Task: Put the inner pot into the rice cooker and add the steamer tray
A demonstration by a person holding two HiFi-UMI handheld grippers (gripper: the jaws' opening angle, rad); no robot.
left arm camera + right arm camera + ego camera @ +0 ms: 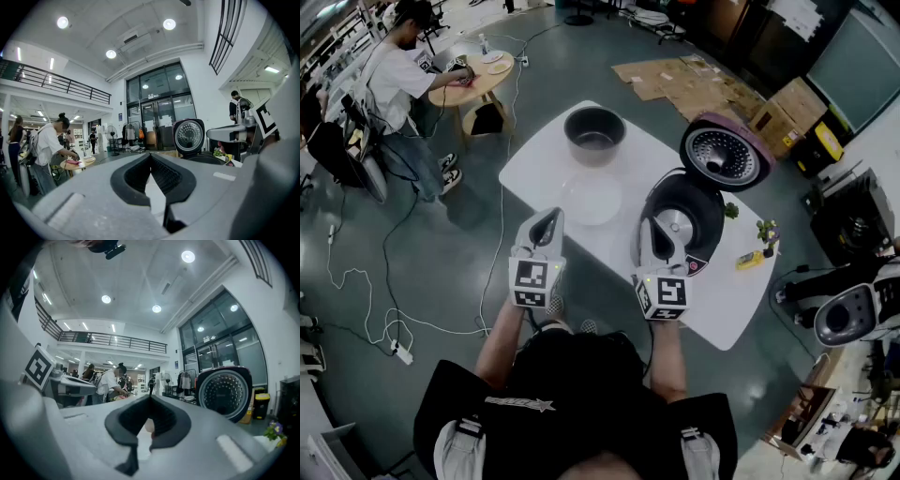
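On a workshop's white table, the pot waits far left of the open rice cooker, tray nearer; left claw and right claw hover pressed together, empty, seemingly poised.

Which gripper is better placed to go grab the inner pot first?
Probably the left. The left gripper, shut and empty, faces the inner pot just past the steamer tray; the right gripper, also shut, sits by the open rice cooker.
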